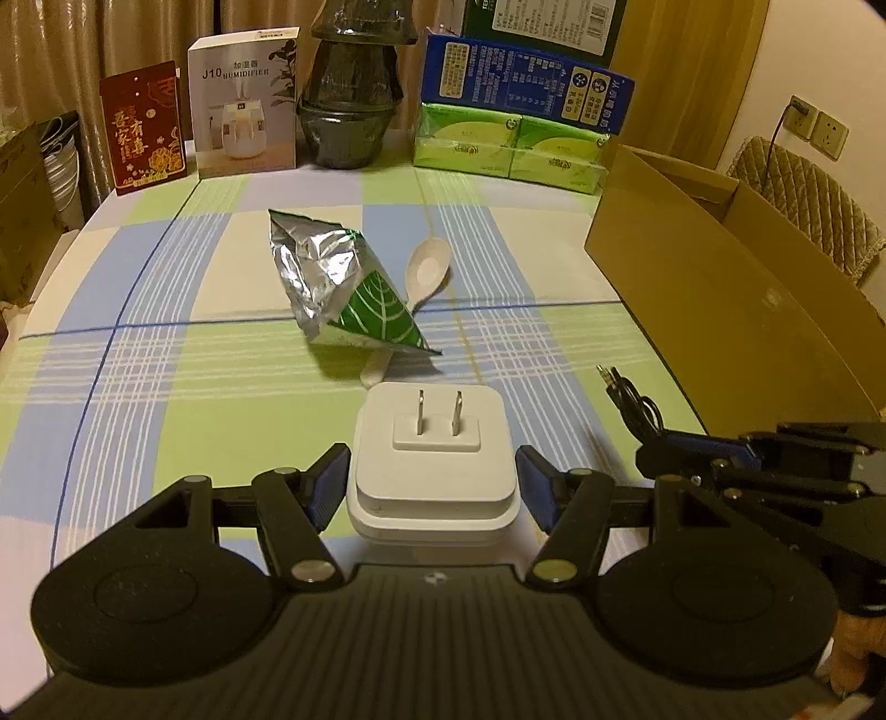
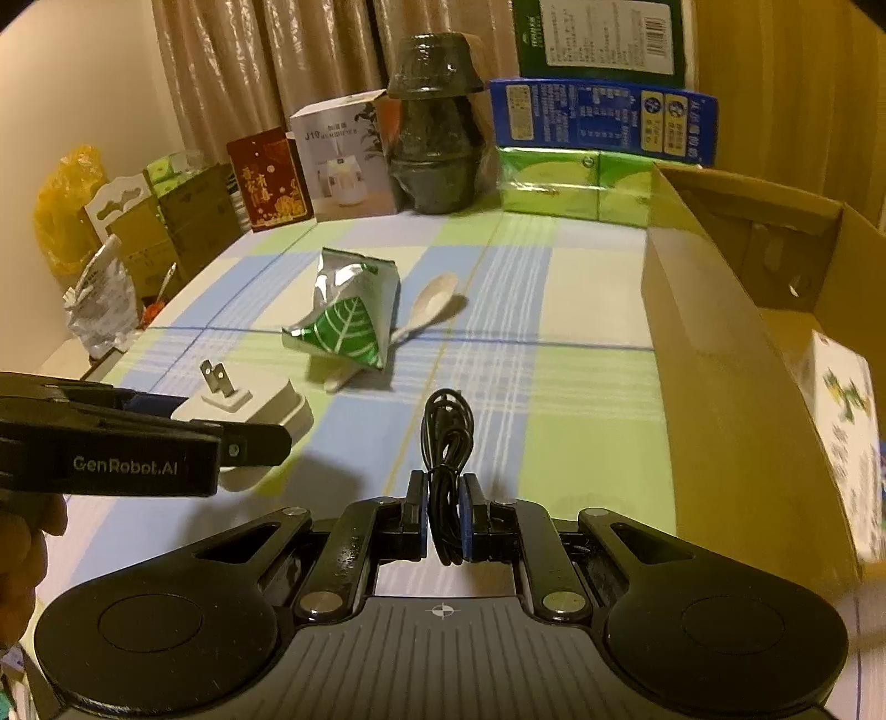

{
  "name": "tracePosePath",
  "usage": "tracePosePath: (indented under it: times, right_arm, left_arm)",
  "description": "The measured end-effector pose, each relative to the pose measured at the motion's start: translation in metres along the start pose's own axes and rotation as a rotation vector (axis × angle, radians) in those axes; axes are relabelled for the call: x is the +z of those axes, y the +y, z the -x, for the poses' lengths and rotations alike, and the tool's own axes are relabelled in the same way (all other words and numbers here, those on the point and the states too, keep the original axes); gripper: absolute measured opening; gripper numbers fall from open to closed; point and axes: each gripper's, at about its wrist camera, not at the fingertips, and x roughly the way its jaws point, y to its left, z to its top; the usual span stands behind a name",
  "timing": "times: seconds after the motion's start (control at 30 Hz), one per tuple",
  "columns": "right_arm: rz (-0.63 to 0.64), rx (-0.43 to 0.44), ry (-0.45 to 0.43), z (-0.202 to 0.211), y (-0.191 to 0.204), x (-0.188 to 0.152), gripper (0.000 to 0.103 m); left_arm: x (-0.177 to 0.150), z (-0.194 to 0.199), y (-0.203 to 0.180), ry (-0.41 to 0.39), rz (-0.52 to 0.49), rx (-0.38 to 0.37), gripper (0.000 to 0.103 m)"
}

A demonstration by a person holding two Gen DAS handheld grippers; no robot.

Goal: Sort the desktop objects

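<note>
Indoors, checked tablecloth (image 1: pixel 221 421), beige curtains (image 2: pixel 266 66), cardboard box (image 1: pixel 720 288) alongside

I saw beige curtains (image 1: pixel 83 50) behind the table, whose cloth (image 1: pixel 166 387) was checked green, blue and white. A cream wall (image 1: pixel 819 61) held a socket (image 1: pixel 830 133) above a quilted chair back (image 1: pixel 803 194). Light was dim and yellowish.

The spoon's (image 1: pixel 423 277) handle runs under the foil packet (image 1: pixel 343 288), only its tip poking out below. The cardboard box (image 1: pixel 720 288) slides off the right edge, its inside unseen from the left wrist. On the right wrist view, a white printed carton (image 2: pixel 847 443) in it smears into blur. The green box (image 2: pixel 601 36) up top is cropped.
</note>
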Motion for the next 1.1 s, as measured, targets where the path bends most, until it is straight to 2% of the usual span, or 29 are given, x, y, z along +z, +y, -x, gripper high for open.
tracePosePath:
  times: [0.33, 0.53, 0.8, 1.1]
  right_arm:
    - [-0.004, -0.026, -0.002, 0.04, 0.002, -0.016, 0.008]
    - [0.0, -0.037, -0.016, 0.075, 0.001, -0.02, 0.008]
    - [-0.018, -0.054, -0.062, 0.128, -0.01, -0.023, 0.008]
    - [-0.044, -0.114, -0.117, 0.18, -0.032, -0.029, 0.008]
  left_arm:
    - [-0.022, 0.032, -0.027, -0.031, 0.039, 0.005, 0.06]
    - [-0.026, 0.065, -0.053, -0.089, 0.051, 0.021, 0.06]
    - [-0.035, 0.1, -0.084, -0.102, 0.093, -0.01, 0.06]
    - [-0.035, 0.124, -0.13, -0.124, 0.04, -0.063, 0.06]
